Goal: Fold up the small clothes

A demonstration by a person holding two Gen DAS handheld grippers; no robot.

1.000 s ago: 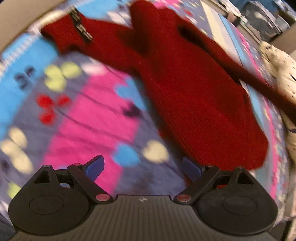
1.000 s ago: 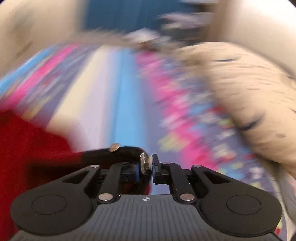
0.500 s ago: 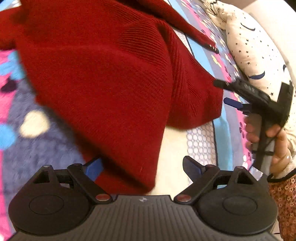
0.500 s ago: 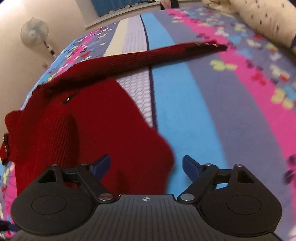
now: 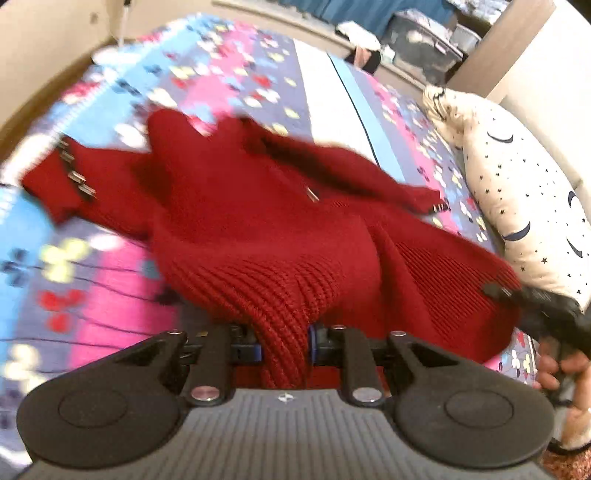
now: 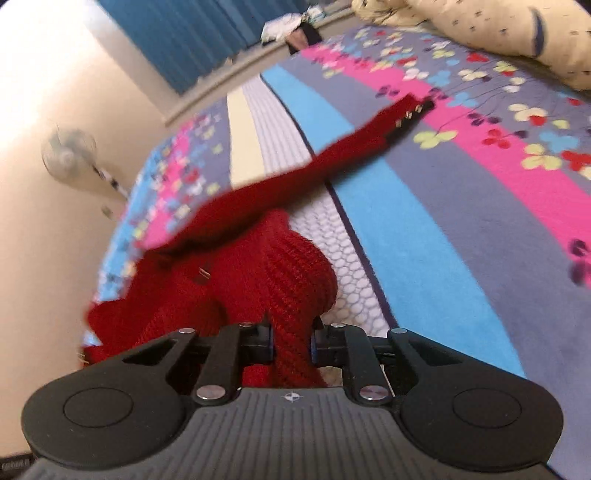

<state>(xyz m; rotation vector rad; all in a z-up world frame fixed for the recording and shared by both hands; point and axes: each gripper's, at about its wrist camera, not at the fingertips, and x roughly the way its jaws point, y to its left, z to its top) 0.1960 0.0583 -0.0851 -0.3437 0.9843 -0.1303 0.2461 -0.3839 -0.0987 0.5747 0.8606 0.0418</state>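
Observation:
A small red knitted sweater (image 5: pixel 258 229) lies on a colourful striped bedspread (image 5: pixel 110 288). Its sleeves spread left and right, with dark buttoned cuffs. My left gripper (image 5: pixel 284 347) is shut on the sweater's bottom hem, which bunches between its pads. My right gripper (image 6: pixel 291 345) is shut on the hem's other corner, lifting the fabric; it also shows at the right edge of the left wrist view (image 5: pixel 532 299). In the right wrist view the sweater (image 6: pixel 273 266) rises into the jaws, and one sleeve (image 6: pixel 354 147) stretches far across the bed.
A cream pillow with stars and moons (image 5: pixel 524 206) lies at the right side of the bed; it also shows in the right wrist view (image 6: pixel 517 26). A wall with a fan (image 6: pixel 70 155) is left of the bed. Blue curtains (image 6: pixel 207 33) hang beyond.
Both grippers were open half a second ago and have closed on the sweater's hem. The hem is now lifted and bunched; the sweater has shifted.

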